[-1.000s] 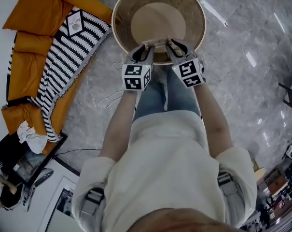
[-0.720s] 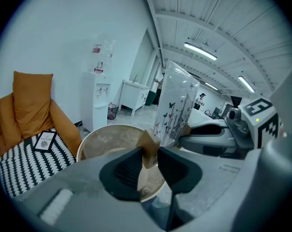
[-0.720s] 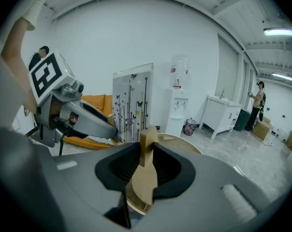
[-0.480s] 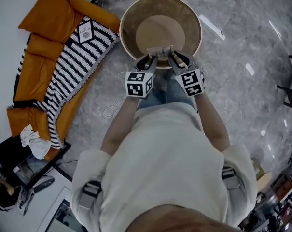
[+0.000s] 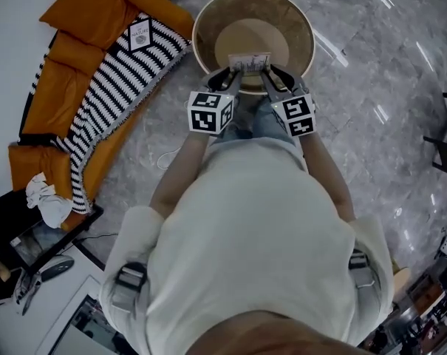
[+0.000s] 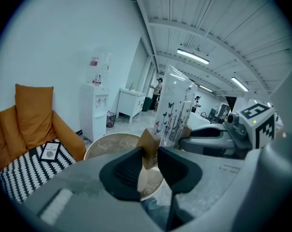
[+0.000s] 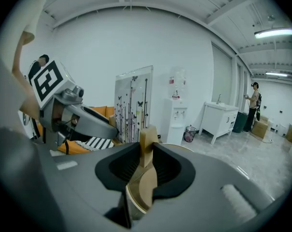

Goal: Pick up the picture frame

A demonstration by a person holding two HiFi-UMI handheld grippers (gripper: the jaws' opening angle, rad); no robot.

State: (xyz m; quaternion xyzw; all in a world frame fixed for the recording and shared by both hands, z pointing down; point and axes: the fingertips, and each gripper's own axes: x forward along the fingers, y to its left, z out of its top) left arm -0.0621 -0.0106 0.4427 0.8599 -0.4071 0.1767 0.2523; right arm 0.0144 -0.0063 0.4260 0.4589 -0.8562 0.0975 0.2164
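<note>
The picture frame (image 5: 250, 62) is a clear panel printed with butterflies and stems, with wooden blocks at its lower corners. It hangs upright over the round wooden table (image 5: 203, 41), carried between both grippers. My left gripper (image 5: 233, 80) is shut on the frame's left wooden block (image 6: 148, 146), and in the left gripper view the panel (image 6: 175, 108) rises just beyond it. My right gripper (image 5: 268, 79) is shut on the right wooden block (image 7: 147, 140), with the panel (image 7: 132, 105) to its left. The left gripper (image 7: 83, 119) shows across from it.
An orange sofa (image 5: 68, 80) with a striped blanket (image 5: 112, 102) and a small card (image 5: 140, 33) stands at the left. A thin cable (image 5: 168, 157) lies on the grey marble floor. A water dispenser (image 6: 95, 112) and white cabinet (image 6: 131, 103) stand by the far wall.
Both grippers have risen together with the picture frame held between them, and it now sits further over the round table in the head view.
</note>
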